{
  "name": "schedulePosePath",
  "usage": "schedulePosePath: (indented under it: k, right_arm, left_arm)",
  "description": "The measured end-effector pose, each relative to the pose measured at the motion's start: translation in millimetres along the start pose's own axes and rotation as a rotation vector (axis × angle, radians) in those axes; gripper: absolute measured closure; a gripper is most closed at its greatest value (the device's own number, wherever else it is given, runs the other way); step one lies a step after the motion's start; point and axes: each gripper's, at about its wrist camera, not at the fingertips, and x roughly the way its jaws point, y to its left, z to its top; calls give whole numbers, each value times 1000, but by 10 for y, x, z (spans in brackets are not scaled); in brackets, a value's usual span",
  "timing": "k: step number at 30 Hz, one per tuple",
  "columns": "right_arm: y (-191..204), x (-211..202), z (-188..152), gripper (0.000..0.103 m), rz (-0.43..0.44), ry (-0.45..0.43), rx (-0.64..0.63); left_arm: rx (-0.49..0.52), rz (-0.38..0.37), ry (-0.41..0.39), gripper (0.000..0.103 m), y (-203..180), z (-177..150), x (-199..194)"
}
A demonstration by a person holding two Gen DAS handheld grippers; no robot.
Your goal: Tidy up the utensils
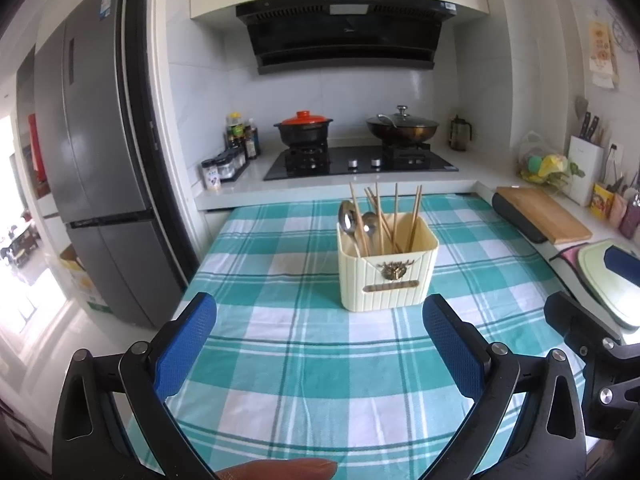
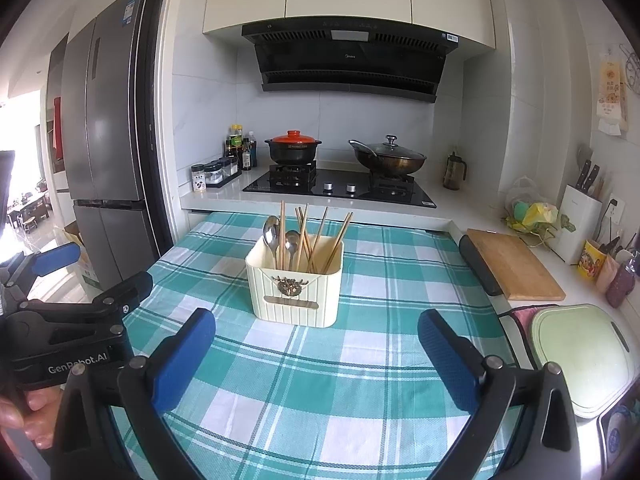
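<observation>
A cream ribbed utensil holder (image 1: pixel 386 276) stands on the teal checked tablecloth (image 1: pixel 288 360). It holds several wooden chopsticks (image 1: pixel 396 216) and two metal spoons (image 1: pixel 347 218). It also shows in the right wrist view (image 2: pixel 294 292), with chopsticks (image 2: pixel 316 236) and spoons (image 2: pixel 272 234) upright inside. My left gripper (image 1: pixel 320 320) is open and empty, just in front of the holder. My right gripper (image 2: pixel 316 334) is open and empty, also in front of it. The left gripper's body shows at the left of the right wrist view (image 2: pixel 76 320).
A gas hob (image 1: pixel 360 162) with a red-lidded pot (image 1: pixel 303 128) and a wok (image 1: pixel 402 128) lies behind the table. A grey fridge (image 1: pixel 96 160) stands left. A wooden board (image 2: pixel 514 264), a green board (image 2: pixel 580 356) and a knife block (image 2: pixel 576 224) sit on the right counter.
</observation>
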Motion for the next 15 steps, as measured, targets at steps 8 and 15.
schedulePosePath:
  k: [8, 15]
  right_arm:
    - [-5, -12, -6, 0, -2, 0, -1]
    - [0, -14, -9, 0, -2, 1, 0]
  left_arm:
    - [-2, -4, 2, 0, 1, 4, 5]
    - [-1, -10, 3, 0, -22, 9, -4]
